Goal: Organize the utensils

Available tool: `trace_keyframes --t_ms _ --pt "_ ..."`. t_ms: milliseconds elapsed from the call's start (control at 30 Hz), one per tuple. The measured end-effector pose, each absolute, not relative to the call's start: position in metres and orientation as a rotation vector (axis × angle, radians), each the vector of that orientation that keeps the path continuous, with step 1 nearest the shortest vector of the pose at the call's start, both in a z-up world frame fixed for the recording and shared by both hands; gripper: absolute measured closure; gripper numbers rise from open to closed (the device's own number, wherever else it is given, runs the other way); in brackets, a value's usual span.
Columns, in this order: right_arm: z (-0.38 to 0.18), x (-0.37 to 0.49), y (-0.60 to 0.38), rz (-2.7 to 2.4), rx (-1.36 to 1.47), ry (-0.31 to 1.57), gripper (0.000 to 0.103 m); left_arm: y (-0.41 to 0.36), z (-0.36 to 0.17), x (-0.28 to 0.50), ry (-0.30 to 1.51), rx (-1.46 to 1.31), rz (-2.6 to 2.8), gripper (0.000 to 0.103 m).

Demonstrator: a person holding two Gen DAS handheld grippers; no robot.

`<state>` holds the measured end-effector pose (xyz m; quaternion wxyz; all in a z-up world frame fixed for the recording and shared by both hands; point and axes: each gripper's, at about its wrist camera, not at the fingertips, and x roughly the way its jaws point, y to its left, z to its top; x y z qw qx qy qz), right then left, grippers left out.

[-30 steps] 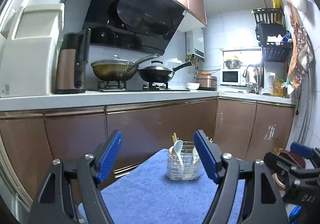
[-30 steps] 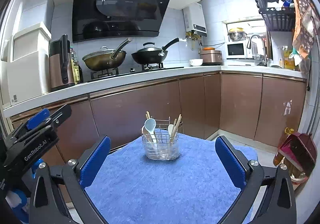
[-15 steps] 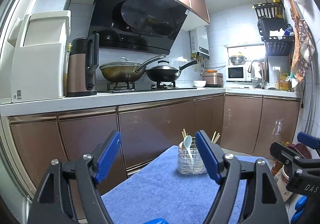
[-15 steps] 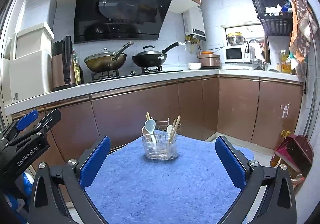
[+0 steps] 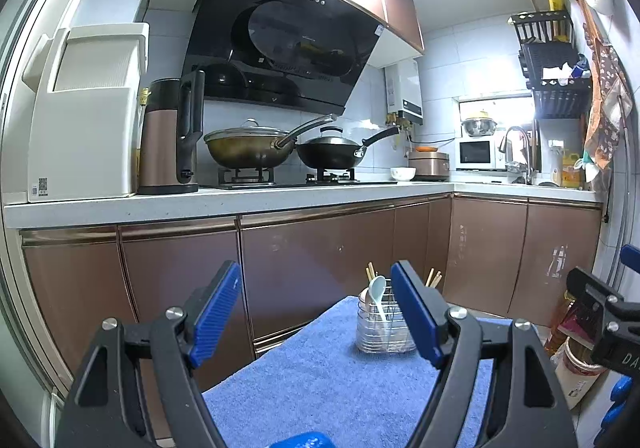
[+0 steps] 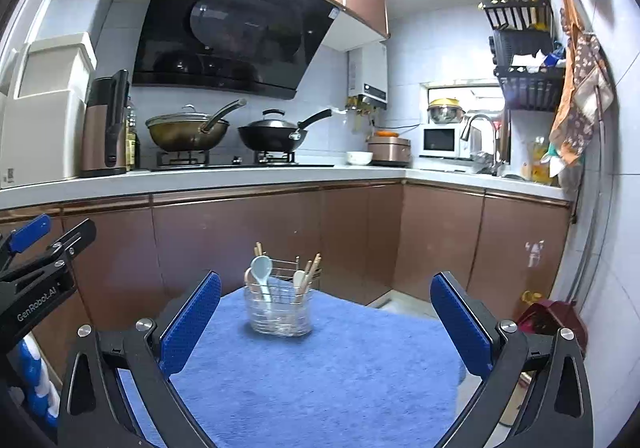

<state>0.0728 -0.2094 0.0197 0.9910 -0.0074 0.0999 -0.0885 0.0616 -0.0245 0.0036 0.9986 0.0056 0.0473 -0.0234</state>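
A clear utensil holder with a wire frame [image 6: 279, 308] stands at the far end of a blue towel-covered table [image 6: 320, 376]. It holds a pale blue spoon [image 6: 261, 274], a beige spoon and wooden chopsticks [image 6: 312, 272]. The holder also shows in the left wrist view [image 5: 380, 324]. My right gripper [image 6: 325, 318] is open and empty, back from the holder. My left gripper [image 5: 316, 312] is open and empty, to the left of the right one, its right finger in front of the holder.
Brown cabinet doors [image 6: 240, 240] run behind the table under a white counter. Two woks [image 6: 188, 131] sit on the stove, a brown kettle [image 6: 106, 127] at left. A red dustpan [image 6: 552, 320] lies on the floor at right.
Both grippers have drawn back and tilted up a little; the holder sits lower and further right in the left wrist view. Both stay open and empty.
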Motion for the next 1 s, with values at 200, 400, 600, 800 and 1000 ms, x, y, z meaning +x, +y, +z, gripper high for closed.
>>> trace_keyframes --t_ms 200,400,600,800,1000 --pt "0.0199 0.0736 -0.2165 -0.193 -0.01 0.202 0.0 -0.025 0.0015 0.0626 0.099 0.013 -0.051 0.027" --pt "0.0197 0.0738 -0.2199 -0.208 -0.012 0.202 0.0 -0.0254 0.0021 0.0624 0.104 0.015 -0.06 0.027" --pt "0.0192 0.0738 -0.2199 -0.208 -0.012 0.207 0.0 -0.0263 0.0013 0.0617 0.104 0.017 -0.061 0.027" --pt "0.0187 0.0735 -0.2199 -0.209 -0.015 0.207 0.0 -0.0262 0.001 0.0608 0.104 0.015 -0.057 0.027" --pt "0.0181 0.0739 -0.2181 -0.209 -0.022 0.21 0.0 -0.0242 0.0014 0.06 0.1 0.011 -0.056 0.027"
